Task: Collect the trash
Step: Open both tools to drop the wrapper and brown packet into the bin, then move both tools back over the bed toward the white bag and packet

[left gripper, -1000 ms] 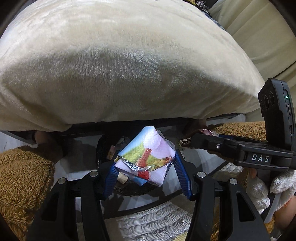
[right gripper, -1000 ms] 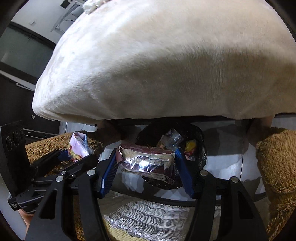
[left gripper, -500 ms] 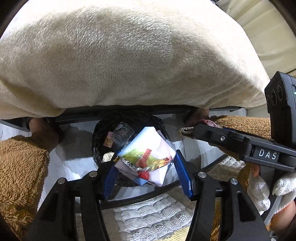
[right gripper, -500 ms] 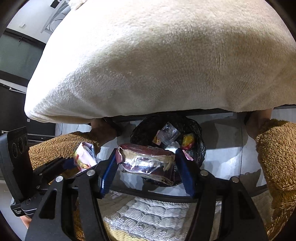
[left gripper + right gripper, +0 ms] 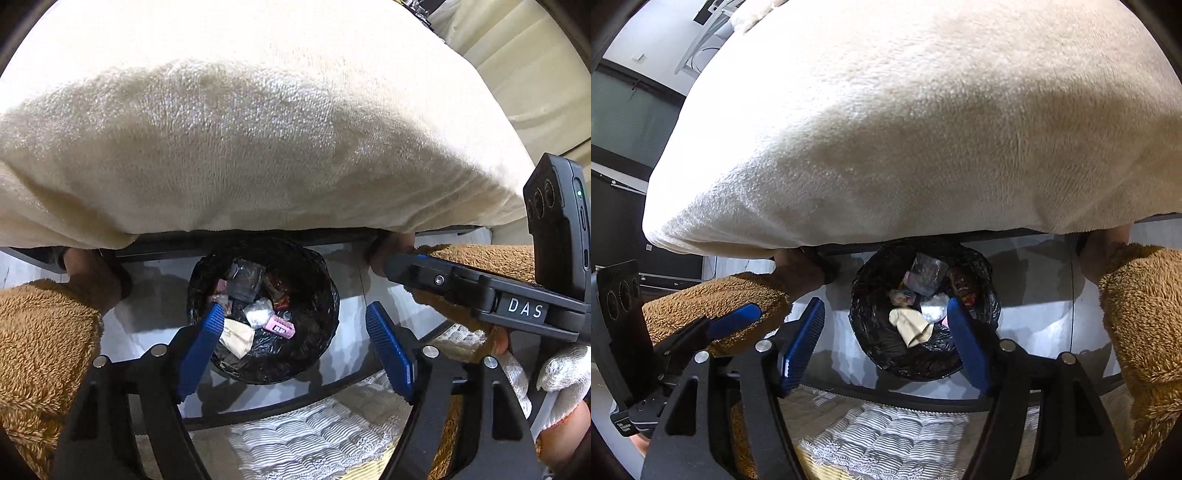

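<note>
A black-lined trash bin [image 5: 314, 354] stands on the pale floor below the sofa edge; it also shows in the right wrist view [image 5: 975, 350]. Several wrappers lie inside it: a crumpled silver one [image 5: 258, 312], a pink one [image 5: 279, 328], a beige paper [image 5: 236, 338]. My left gripper [image 5: 295, 349] is open and empty above the bin. My right gripper [image 5: 886, 341] is open and empty above the bin's left side. The right gripper shows at the right of the left wrist view [image 5: 461, 284], and the left gripper at the left of the right wrist view [image 5: 733, 323].
A large cream blanket [image 5: 258, 129] on the sofa fills the upper view. Brown fuzzy cushions [image 5: 40, 350] sit on both sides [image 5: 1145, 332]. A glass table rim [image 5: 280, 406] and a white striped cloth [image 5: 314, 439] lie below the grippers.
Both grippers opened. The colourful wrapper left my left gripper and the silver-red wrapper left my right gripper; neither is between the fingers now. Both views shifted toward the bin.
</note>
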A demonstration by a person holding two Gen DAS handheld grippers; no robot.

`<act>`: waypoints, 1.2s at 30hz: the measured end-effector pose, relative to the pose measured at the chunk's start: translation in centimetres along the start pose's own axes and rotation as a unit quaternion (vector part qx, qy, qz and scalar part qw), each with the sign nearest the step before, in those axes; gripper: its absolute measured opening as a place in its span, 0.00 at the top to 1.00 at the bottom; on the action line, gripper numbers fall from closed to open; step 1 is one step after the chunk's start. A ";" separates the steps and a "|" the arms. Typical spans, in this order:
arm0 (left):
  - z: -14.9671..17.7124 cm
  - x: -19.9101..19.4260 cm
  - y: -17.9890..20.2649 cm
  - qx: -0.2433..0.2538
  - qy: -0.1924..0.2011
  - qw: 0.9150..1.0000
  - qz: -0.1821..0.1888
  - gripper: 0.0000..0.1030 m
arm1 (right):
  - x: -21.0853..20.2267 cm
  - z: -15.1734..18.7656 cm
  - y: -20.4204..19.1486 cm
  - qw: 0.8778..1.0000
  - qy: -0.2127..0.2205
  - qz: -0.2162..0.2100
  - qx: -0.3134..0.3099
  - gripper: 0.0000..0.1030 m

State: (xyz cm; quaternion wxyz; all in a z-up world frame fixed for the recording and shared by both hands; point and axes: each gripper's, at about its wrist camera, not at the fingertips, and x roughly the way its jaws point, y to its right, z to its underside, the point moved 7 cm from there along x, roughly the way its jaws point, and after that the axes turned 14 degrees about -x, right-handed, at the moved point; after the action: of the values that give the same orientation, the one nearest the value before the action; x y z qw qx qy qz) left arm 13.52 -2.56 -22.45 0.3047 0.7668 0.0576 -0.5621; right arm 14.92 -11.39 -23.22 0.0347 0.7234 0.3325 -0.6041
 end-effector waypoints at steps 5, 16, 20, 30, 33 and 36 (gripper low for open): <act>-0.4 -1.2 0.3 0.008 0.026 1.000 0.012 0.25 | -0.8 -0.1 -0.3 1.000 0.023 -0.003 -0.013 0.33; -1.8 -7.2 1.7 0.049 0.139 0.987 0.065 0.25 | -7.3 -1.4 -3.0 0.985 0.142 -0.012 -0.099 0.33; -2.6 -9.6 2.4 0.071 0.183 0.978 0.074 0.25 | -9.6 -2.3 -3.8 0.973 0.188 -0.001 -0.134 0.33; -6.8 -13.2 2.8 0.088 0.235 0.965 0.073 0.25 | -12.7 -7.4 -4.0 0.955 0.235 0.023 -0.179 0.31; -8.7 -14.0 2.5 0.080 0.245 0.963 0.074 0.25 | -12.8 -9.1 -3.7 0.955 0.238 0.023 -0.178 0.26; -10.4 -14.5 1.9 0.071 0.252 0.962 0.077 0.25 | -12.7 -10.7 -3.7 0.952 0.240 0.029 -0.189 0.23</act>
State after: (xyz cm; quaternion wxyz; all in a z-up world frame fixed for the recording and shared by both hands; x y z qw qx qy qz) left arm 17.68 5.11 -6.75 0.2671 0.9054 0.0330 -0.3285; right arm 21.50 -9.27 -7.69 0.1073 0.8368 0.4177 -0.3375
